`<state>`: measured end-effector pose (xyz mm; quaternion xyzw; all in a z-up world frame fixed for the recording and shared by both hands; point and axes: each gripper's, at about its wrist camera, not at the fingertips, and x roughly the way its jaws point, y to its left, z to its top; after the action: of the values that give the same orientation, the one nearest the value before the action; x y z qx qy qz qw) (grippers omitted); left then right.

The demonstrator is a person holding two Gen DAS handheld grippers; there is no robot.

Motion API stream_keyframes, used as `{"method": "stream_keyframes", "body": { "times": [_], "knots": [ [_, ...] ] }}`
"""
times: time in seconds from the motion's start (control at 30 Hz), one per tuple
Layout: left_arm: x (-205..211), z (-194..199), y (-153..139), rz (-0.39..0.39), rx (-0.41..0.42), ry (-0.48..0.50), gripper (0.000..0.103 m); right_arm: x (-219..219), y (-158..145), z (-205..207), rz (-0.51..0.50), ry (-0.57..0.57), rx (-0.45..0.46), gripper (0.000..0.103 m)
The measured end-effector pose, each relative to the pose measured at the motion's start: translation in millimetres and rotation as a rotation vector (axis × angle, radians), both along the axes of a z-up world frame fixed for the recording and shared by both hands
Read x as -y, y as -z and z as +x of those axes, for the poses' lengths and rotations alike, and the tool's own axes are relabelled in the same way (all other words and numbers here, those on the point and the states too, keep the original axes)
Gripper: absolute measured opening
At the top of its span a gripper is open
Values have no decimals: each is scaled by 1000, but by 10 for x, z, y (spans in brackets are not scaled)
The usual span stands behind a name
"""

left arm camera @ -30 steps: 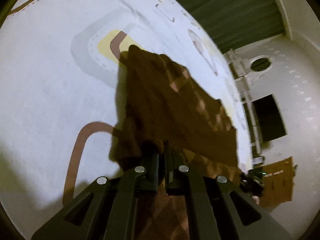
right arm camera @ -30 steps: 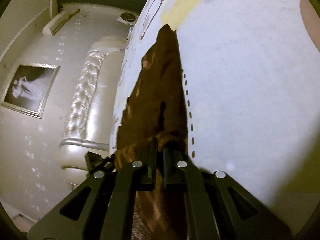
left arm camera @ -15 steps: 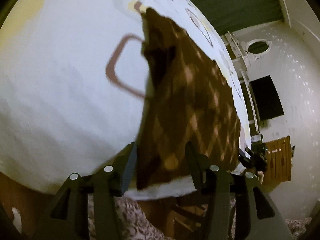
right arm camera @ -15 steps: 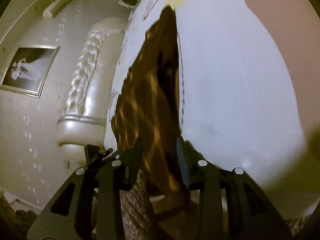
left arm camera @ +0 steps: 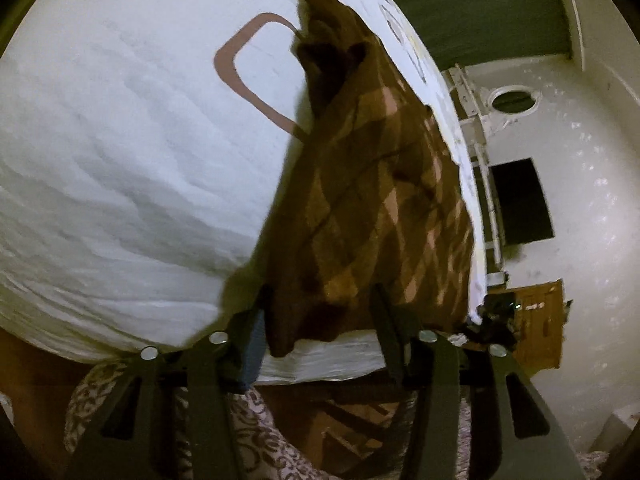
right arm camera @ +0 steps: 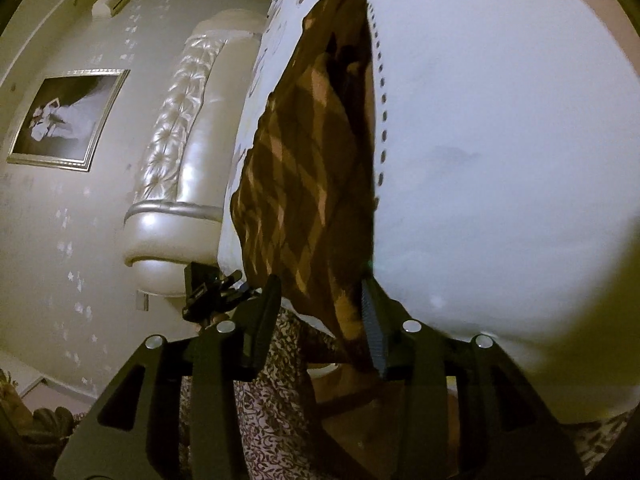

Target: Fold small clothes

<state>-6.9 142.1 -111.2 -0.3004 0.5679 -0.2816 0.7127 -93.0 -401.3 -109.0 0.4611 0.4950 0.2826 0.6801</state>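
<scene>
A brown garment with a lighter diamond check (left arm camera: 372,184) lies flat on the white bed cover (left arm camera: 120,160), its near corners hanging a little over the bed's edge. My left gripper (left arm camera: 320,316) is open, its fingers either side of the garment's near left corner without holding it. In the right wrist view the same garment (right arm camera: 308,168) lies along the bed's left edge. My right gripper (right arm camera: 320,312) is open, its fingers either side of the near right corner. The other gripper shows small at the far corner in each view (left arm camera: 496,316) (right arm camera: 208,284).
The bed cover has brown (left arm camera: 248,76) and yellow line patterns. A padded pearl headboard (right arm camera: 176,168) and a framed picture (right arm camera: 64,116) are at the left in the right wrist view. A patterned rug (right arm camera: 272,420), a wooden cabinet (left arm camera: 540,320) and white wall are below and to the side.
Both grippers let go of the garment's corners, opened and drew back toward the bed's near edge. The garment now lies spread flat on the cover.
</scene>
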Motion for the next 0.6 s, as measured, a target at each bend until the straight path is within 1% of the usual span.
{"method": "stream_keyframes", "body": {
  "times": [0.03, 0.07, 0.1, 0.13, 0.33, 0.5, 0.6],
  "knots": [
    [6, -3, 3, 9, -4, 5, 32, -9, -2, -4, 2, 0, 1, 39],
    [12, -7, 21, 13, -16, 11, 22, -12, 6, -5, 8, 0, 1, 39],
    [55, -23, 48, 19, -24, 13, 17, -4, 14, -11, 16, 2, -3, 39],
    [60, -25, 68, 26, -32, 12, 16, 0, 13, -1, 23, 4, -5, 39],
    [18, -54, 68, 26, -27, 1, 15, 70, -13, -30, 23, 8, -5, 39],
    [-3, -53, 74, 25, -28, -2, 15, -49, 58, -50, 31, -54, -28, 39],
    [9, -57, 70, 27, -26, -3, 15, -63, 71, -61, 34, -60, -31, 38]
  ]
}}
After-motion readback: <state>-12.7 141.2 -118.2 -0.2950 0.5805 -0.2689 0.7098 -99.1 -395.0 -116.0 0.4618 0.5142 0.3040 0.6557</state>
